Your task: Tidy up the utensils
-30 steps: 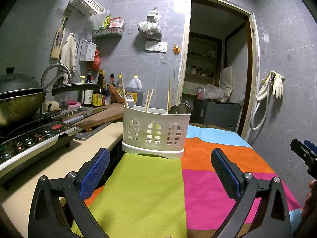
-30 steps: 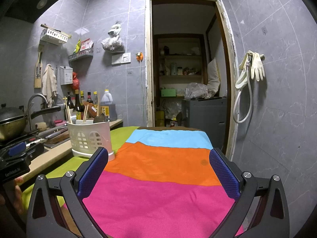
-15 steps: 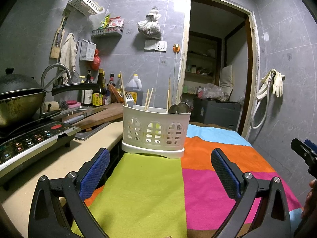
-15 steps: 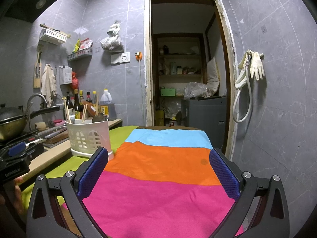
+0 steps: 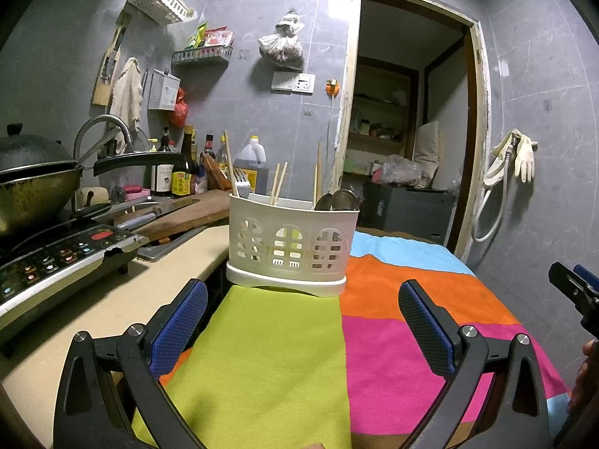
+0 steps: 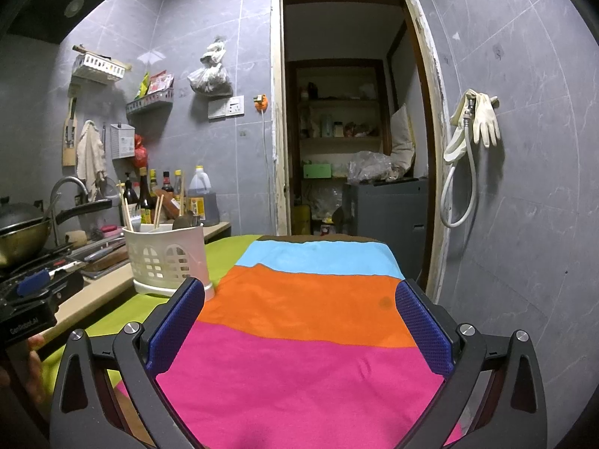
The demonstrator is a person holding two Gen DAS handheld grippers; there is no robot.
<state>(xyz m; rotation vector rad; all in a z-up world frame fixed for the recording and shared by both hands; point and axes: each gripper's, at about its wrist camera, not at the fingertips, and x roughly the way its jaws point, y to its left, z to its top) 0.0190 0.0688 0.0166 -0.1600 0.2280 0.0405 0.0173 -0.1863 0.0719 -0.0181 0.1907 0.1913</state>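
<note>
Standing at the left edge of the table, on the green stripe of the cloth [image 5: 269, 355], the white caddy [image 5: 290, 249] holds chopsticks [image 5: 277, 183], a fork [image 5: 239, 179] and spoons [image 5: 338, 200] upright in its compartments. The left gripper [image 5: 301, 320] hovers over the green stripe just short of the caddy, its blue-padded fingers [image 5: 179, 321] spread wide with nothing between them. The right gripper [image 6: 299, 321] hangs over the pink stripe nearer the table's right edge, equally wide apart and empty; from there the caddy [image 6: 166, 256] sits ahead to the left. Beside the table's left edge runs a counter [image 5: 112, 299] with a stove [image 5: 56, 262] and wok [image 5: 33, 183].
</note>
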